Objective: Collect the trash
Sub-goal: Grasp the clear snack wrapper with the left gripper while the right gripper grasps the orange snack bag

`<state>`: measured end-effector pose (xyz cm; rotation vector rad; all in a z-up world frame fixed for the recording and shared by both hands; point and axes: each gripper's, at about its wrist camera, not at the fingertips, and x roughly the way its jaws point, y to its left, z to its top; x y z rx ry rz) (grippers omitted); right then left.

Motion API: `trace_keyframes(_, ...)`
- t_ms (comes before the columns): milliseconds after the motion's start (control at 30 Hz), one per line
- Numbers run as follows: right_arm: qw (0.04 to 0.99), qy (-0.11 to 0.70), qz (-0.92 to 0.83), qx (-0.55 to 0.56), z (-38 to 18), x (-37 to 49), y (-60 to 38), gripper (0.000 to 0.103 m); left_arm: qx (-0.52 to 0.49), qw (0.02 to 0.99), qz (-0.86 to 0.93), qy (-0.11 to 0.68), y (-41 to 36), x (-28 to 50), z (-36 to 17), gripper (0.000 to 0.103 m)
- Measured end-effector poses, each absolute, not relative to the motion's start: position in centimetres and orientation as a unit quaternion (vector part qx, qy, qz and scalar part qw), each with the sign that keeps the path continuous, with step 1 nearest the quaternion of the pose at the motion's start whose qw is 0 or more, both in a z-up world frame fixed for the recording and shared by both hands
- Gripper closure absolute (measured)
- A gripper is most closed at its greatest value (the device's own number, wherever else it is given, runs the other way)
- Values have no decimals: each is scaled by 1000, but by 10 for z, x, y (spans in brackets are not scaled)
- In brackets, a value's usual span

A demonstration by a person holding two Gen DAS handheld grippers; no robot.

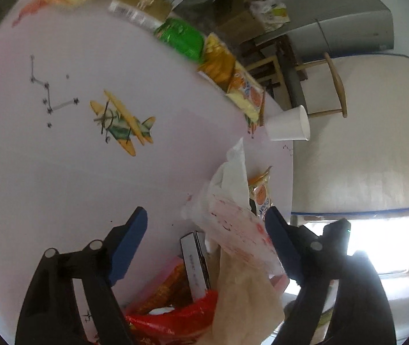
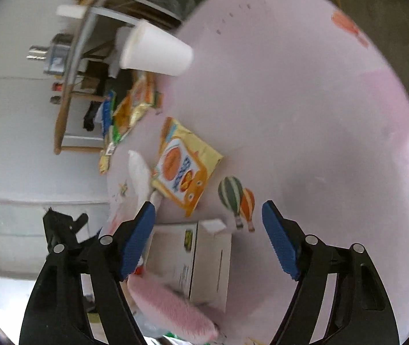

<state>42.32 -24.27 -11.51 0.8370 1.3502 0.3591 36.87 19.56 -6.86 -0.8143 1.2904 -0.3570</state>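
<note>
Both tools, left (image 1: 205, 224) and right (image 2: 208, 218), are spread; close the right one squarely on the white box (image 2: 201, 258) at 6 o'clock.

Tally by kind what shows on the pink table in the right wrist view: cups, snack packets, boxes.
White cups: 1, lying on its side
Snack packets: 2, a yellow-orange one lying flat and a crumpled one near the table edge
White boxes: 1, between the open fingers
Total: 4
</note>
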Motion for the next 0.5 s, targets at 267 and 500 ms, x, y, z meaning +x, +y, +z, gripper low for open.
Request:
trace_keyframes(267,669,617,155,385,-123,443,-231,38,-391,677,-184,596,195,380,-92,36)
trace_keyframes(500,675,630,150,355,-122,456,-207,54,-387,676,-203,594,189,380,-94,71)
